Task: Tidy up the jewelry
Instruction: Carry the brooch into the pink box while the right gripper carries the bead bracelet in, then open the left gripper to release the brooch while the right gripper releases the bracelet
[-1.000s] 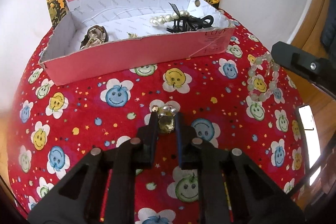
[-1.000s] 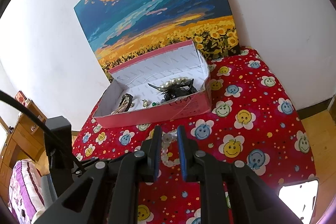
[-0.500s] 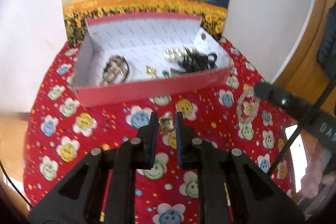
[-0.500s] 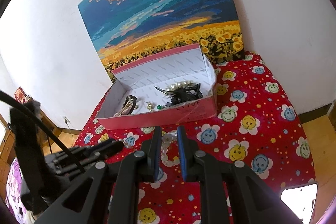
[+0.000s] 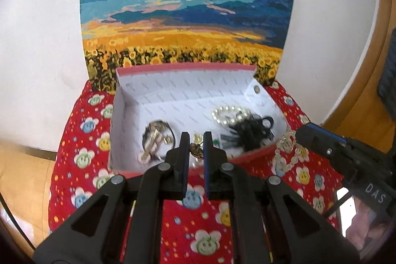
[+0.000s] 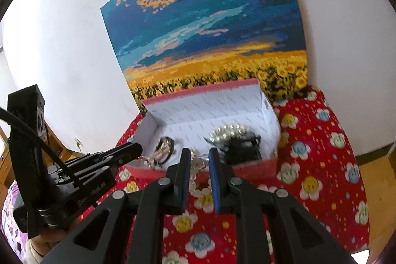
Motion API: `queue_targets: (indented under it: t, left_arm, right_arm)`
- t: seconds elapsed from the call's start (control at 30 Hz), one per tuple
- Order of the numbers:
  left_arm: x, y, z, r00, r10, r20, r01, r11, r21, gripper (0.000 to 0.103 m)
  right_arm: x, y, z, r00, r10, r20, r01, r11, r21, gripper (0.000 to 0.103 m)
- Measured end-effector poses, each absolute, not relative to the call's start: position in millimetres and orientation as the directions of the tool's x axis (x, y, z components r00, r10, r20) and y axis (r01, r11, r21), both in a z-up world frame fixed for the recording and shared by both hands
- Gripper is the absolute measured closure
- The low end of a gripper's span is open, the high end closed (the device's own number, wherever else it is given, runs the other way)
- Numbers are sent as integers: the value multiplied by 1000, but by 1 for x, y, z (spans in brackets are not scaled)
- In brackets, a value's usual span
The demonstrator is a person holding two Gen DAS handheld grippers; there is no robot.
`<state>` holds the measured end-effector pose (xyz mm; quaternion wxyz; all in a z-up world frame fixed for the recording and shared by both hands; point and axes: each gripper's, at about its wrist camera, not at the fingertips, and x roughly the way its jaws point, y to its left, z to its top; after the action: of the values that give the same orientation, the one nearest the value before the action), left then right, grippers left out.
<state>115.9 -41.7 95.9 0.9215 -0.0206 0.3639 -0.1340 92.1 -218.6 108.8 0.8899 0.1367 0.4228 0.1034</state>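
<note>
My left gripper (image 5: 196,140) is shut on a small gold ornament with a yellow stone (image 5: 195,149), held in the air over the front wall of the pink box (image 5: 252,155). My right gripper (image 6: 200,155) is shut on a pale bead bracelet (image 6: 200,186) that hangs down in front of the box (image 6: 256,168). From the left wrist view, the right gripper (image 5: 305,134) sits at the box's right corner with the bracelet (image 5: 287,157) dangling. Inside the box lie a gold bracelet (image 5: 155,137), a pearl bracelet (image 5: 230,114) and a black ribbon piece (image 5: 248,132).
The box stands on a round table under a red cloth with smiley flowers (image 5: 81,140), against a white wall with a sunflower painting (image 5: 188,4). Small earrings (image 5: 198,136) lie in the box. The left gripper (image 6: 128,152) reaches in from the left. Wooden floor (image 5: 22,165) shows below.
The left gripper has lifted the gold ornament off the cloth and carried it up to the box's front edge. The right gripper has brought the bead bracelet closer to the box.
</note>
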Motion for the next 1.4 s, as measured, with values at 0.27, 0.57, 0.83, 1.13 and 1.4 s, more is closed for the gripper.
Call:
queue_targets:
  t: [0.27, 0.57, 0.83, 1.13, 1.4]
  left_arm:
    - [152, -32, 80, 686, -254, -682, 196, 967, -163, 101]
    - [179, -27, 44, 640, -246, -728, 159, 969, -188, 101]
    - [184, -24, 33, 625, -225, -747, 139, 974, -177, 100]
    - [172, -17, 47, 649, -204, -733, 110, 978, -175, 54]
    - [150, -11, 61, 656, -209, -725, 111, 977, -181, 44]
  right_arm:
    - [128, -203, 96, 617, 291, -731, -65, 945, 320, 86]
    - [152, -198, 59, 570, 258, -780, -28, 955, 295, 86]
    - [158, -194, 38, 536, 244, -808, -13, 960, 281, 85]
    - [149, -197, 53, 563, 256, -786, -8, 952, 305, 53]
    - [128, -197, 72, 582, 272, -766, -26, 948, 317, 42]
